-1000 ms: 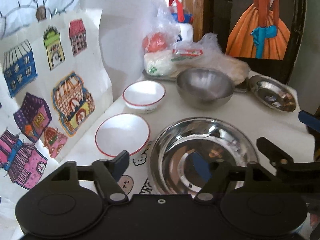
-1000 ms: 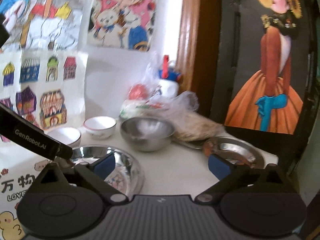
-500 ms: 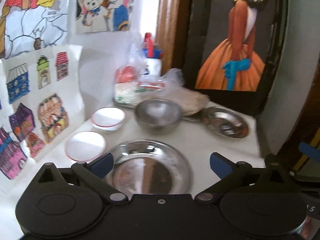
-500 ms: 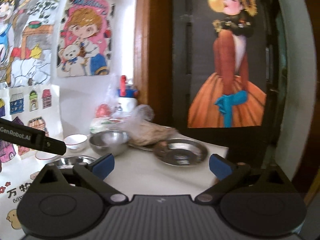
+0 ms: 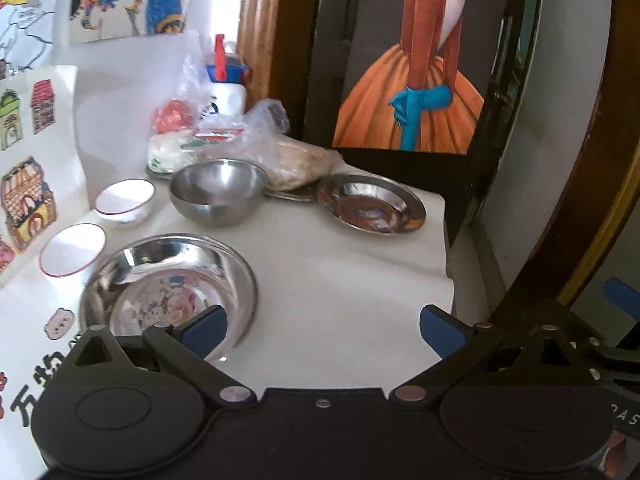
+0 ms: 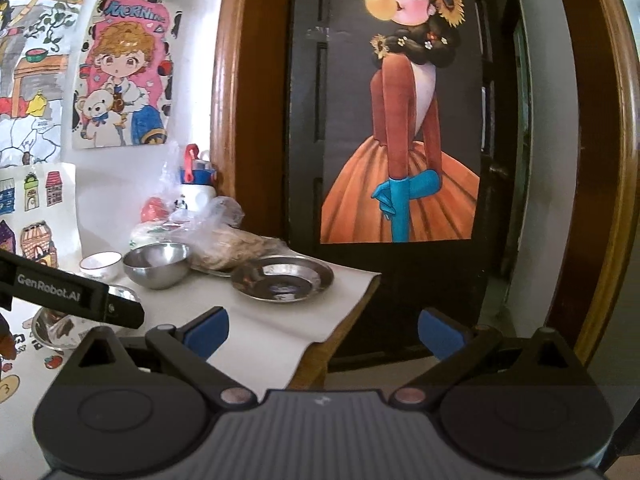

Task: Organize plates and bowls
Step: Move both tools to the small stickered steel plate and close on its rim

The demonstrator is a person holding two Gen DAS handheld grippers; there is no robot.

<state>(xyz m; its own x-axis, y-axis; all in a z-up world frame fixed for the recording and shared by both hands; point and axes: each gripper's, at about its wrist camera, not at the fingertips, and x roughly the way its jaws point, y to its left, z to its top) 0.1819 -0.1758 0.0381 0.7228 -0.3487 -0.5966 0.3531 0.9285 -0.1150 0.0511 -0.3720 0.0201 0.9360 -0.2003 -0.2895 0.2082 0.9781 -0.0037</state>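
A large steel plate (image 5: 168, 280) lies at the front left of the white table (image 5: 340, 280). Behind it stand a steel bowl (image 5: 218, 192) and a smaller steel plate (image 5: 372, 204) to the right. Two white red-rimmed bowls (image 5: 124, 200) (image 5: 72, 250) sit along the left. My left gripper (image 5: 322, 330) hangs open and empty over the table's front, its left pad above the large plate's rim. My right gripper (image 6: 322, 332) is open and empty too, held back near the table's right corner, with the small steel plate (image 6: 282, 278) and steel bowl (image 6: 156, 264) ahead of it.
Plastic bags of food (image 5: 240, 144) and a white bottle with a blue and red cap (image 5: 226, 88) crowd the back of the table. Drawings cover the wall on the left. A dark door with a painted figure (image 6: 400, 140) stands behind. The table's right edge (image 5: 446, 260) drops off.
Both grippers drew back and swung right, so the dishes look smaller. The left gripper's jaws spread from a narrower gap over the large plate to wide open.
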